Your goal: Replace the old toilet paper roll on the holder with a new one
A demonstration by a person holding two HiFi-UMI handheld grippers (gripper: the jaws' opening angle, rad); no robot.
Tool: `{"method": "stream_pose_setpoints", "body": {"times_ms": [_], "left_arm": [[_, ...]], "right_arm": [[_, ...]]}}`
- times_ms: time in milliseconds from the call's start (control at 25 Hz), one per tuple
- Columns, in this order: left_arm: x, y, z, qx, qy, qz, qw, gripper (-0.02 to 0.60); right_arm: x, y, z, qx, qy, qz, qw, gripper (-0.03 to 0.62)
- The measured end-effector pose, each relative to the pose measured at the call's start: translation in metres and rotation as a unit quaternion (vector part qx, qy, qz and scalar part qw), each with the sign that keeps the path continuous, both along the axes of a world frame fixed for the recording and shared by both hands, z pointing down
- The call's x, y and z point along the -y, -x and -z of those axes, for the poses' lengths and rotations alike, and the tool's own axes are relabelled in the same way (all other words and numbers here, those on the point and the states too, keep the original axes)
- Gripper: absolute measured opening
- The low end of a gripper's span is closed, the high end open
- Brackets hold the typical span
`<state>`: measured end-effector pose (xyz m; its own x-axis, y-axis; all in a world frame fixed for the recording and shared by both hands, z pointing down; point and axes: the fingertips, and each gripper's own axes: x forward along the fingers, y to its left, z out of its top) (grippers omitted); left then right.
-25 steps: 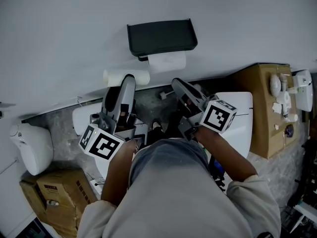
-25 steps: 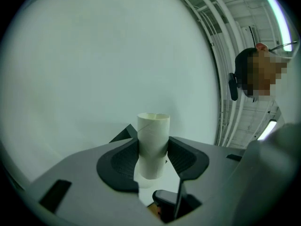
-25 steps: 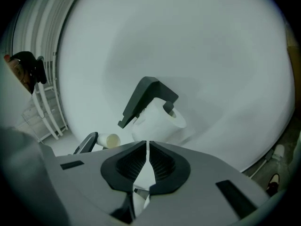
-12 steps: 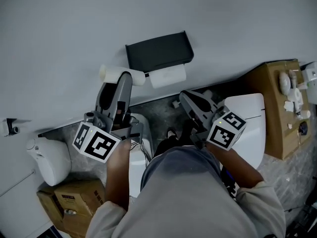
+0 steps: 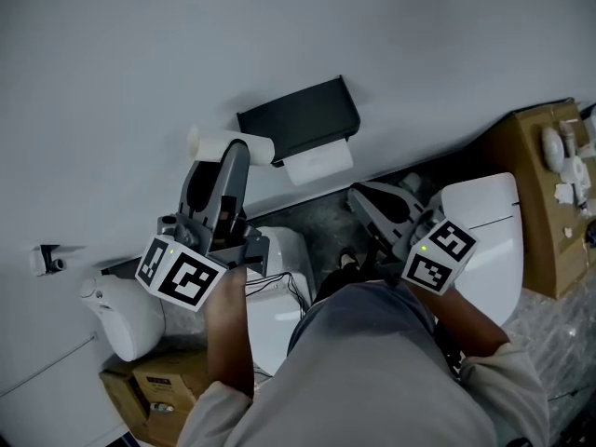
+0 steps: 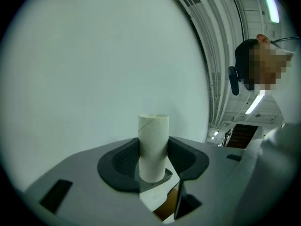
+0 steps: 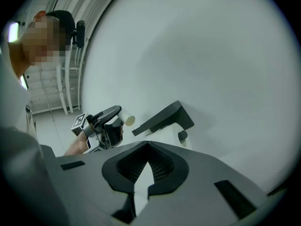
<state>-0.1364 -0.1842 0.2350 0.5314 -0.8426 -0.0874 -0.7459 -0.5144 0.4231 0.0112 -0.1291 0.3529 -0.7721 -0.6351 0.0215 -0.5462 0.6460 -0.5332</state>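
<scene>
Left gripper point(image 6: 153, 166) is clamped across the lower half of a cardboard tube point(image 6: 153, 135), one pad on each side and the top half standing clear above the jaws. This mid-body grip likely keeps the light tube from pivoting or slipping out endwise. In the head view the left gripper point(image 5: 233, 153) points level toward the wall point(image 5: 140, 45), and the tube point(image 5: 212, 143) lies crosswise just left of the black holder point(image 5: 298, 119), close to the wall but apart from the holder. Right gripper point(image 7: 148, 147) has its jaws brought together on nothing. In the head view it point(image 5: 365, 196) sits below and right of the holder, probably parked out of the left hand's way. Its own view looks up at the holder point(image 7: 164, 117) under its flap. Tube appearance: slim, off-white, plain cylinder with a diagonal spiral seam and an open round end. No wound paper is visible on it, so it reads as a bare core. A white roll point(image 5: 319, 162) hangs beneath the holder's flap, with a sheet edge showing. Judgement: the tube is likely the spent one. Cannot confirm from these views.
</scene>
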Motion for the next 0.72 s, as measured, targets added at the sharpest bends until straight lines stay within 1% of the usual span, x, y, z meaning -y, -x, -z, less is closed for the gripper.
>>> {"method": "stream_pose_setpoints", "body": {"times_ms": [160,320,560,640,720], "left_arm": [[0.011,-0.001,0.002,0.040,-0.003,0.009,0.9991,0.190],[0.021,-0.004,-0.004,0.083,-0.001,0.014,0.9965,0.190],[0.026,-0.013,-0.016,0.152,-0.004,0.022,0.9882,0.190],[0.028,-0.015,-0.021,0.167,-0.004,0.022,0.9857,0.190],[0.030,-0.017,-0.023,0.173,-0.001,0.021,0.9848,0.190]], "right_arm": [[0.002,-0.005,0.001,-0.001,-0.007,-0.002,1.000,0.015],[0.004,-0.008,-0.003,-0.006,-0.012,-0.001,1.000,0.015],[0.005,-0.016,-0.009,-0.017,-0.013,-0.006,1.000,0.015],[0.005,-0.018,-0.012,-0.019,-0.012,-0.007,1.000,0.015],[0.005,-0.019,-0.013,-0.019,-0.011,-0.009,1.000,0.015]]}}
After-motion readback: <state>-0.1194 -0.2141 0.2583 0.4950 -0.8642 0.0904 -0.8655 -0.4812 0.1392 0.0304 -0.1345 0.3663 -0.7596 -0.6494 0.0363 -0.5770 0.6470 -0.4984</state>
